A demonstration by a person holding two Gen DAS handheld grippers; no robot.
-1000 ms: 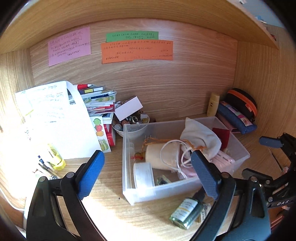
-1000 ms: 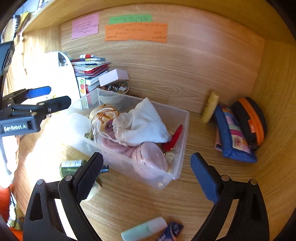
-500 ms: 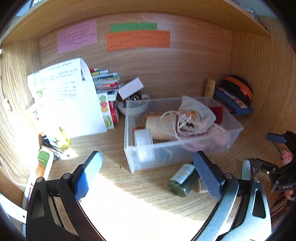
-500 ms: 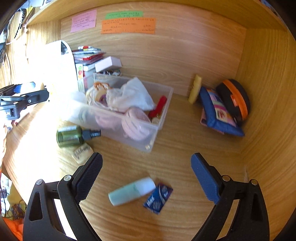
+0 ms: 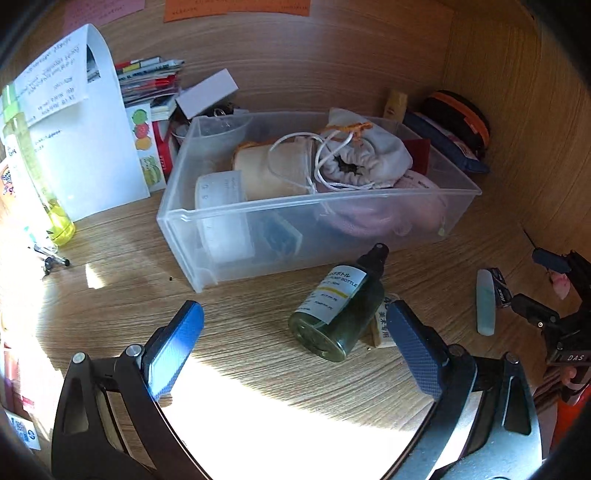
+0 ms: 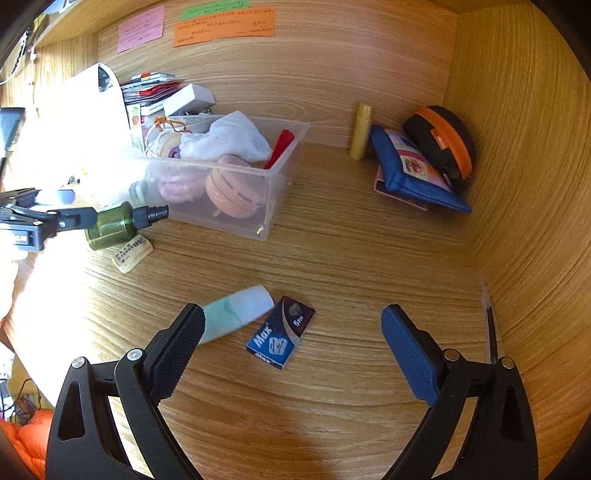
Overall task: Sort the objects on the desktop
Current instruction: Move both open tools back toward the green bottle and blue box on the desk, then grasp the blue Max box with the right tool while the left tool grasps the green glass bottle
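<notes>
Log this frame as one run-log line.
phase: approach | left gripper: open, empty, over green bottle | right gripper: open, empty, over blue box | clear bin: partly filled

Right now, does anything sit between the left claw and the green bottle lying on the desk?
Nothing visible does. The left claw is open, only bare desk before the green bottle.

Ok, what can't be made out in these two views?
- Left view: wooden tag mostly hidden behind the green bottle and a left finger.
- Left view: lower bin contents blurred by the frosted wall.
- Right view: left side washed out by sun glare; paper unreadable.
- Both views: sticky notes too small to read.
</notes>
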